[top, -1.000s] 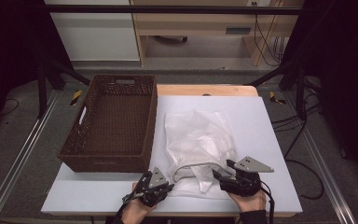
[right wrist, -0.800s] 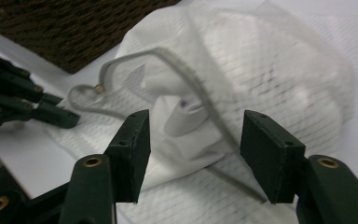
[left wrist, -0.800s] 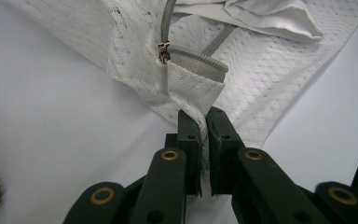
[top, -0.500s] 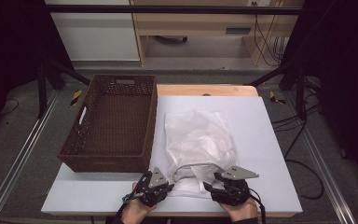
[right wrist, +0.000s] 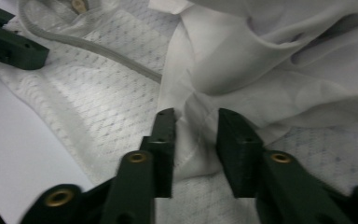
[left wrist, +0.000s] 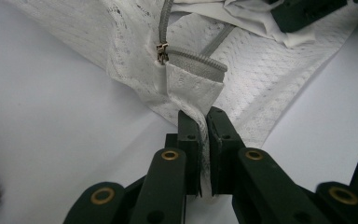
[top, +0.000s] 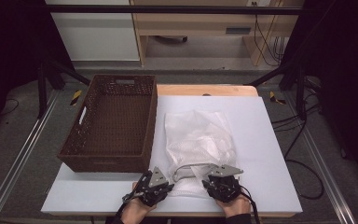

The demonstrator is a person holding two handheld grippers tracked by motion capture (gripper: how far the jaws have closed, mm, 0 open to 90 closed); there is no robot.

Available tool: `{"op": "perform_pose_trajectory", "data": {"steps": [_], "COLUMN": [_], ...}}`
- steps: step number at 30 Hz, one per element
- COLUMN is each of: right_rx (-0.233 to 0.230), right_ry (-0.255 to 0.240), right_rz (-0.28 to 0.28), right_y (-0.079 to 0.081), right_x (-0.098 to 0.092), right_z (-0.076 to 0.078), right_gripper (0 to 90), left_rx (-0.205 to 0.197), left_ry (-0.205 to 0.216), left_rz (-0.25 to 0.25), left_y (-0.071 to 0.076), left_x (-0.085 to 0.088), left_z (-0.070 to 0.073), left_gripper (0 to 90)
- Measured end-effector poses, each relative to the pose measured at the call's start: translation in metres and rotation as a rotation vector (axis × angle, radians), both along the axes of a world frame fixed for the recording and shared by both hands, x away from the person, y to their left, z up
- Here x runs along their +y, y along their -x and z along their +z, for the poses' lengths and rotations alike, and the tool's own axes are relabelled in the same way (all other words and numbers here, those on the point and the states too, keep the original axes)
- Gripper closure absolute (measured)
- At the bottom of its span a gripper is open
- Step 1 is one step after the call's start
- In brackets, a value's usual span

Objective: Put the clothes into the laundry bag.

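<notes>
A white mesh bag (top: 198, 135) with a grey zipper (left wrist: 193, 58) lies flat on the white table (top: 270, 154), mouth toward me. My left gripper (top: 169, 177) (left wrist: 201, 116) is shut on the bag's near corner flap, just below the zipper pull (left wrist: 161, 50). My right gripper (top: 209, 180) (right wrist: 195, 119) is low at the bag's mouth. Its jaws have just been closing, and a fold of thin white cloth (right wrist: 242, 60) that comes out of the bag lies loosely between them. The mesh (right wrist: 102, 107) lies under that cloth.
A dark brown wicker basket (top: 105, 163) stands empty on the table's left half, right beside the bag. Bare table lies to the right of the bag and along the front edge. Behind the table are a wooden shelf (top: 200, 28) and cables.
My right gripper has come down and to the left onto the bag's mouth, and its jaws stand narrower. The left gripper and the bag's corner have stayed put.
</notes>
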State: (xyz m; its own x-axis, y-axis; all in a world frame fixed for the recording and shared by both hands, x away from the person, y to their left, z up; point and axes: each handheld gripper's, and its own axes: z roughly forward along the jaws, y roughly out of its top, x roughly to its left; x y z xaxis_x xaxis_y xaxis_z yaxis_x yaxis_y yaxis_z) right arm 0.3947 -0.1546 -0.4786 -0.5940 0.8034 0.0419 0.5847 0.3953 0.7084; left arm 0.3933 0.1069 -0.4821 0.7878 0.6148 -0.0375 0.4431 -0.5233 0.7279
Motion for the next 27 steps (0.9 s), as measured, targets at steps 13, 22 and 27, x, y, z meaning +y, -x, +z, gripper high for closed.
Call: {"op": "perform_pose_trajectory", "data": {"steps": [13,22,27], "right_rx": [-0.073,-0.152,-0.164], "right_ry": [0.000,0.062,0.065], "right_rz": [-0.042,-0.099,-0.117], "right_y": [-0.024,-0.052,-0.056], "right_x": [0.006,0.016,0.017], "right_z": [0.009,0.000,-0.005], "right_gripper": [87.6,86.0,81.5], "left_rx": [0.011,0.010,0.010], "left_ry": [0.016,0.015,0.016], "left_rz": [0.003,0.003,0.002], "left_y": [-0.001,-0.001,-0.001], "left_x": [0.001,0.001,0.001], "left_z": [-0.001,-0.001,-0.001], "left_gripper": [83.8,83.8,83.7]}}
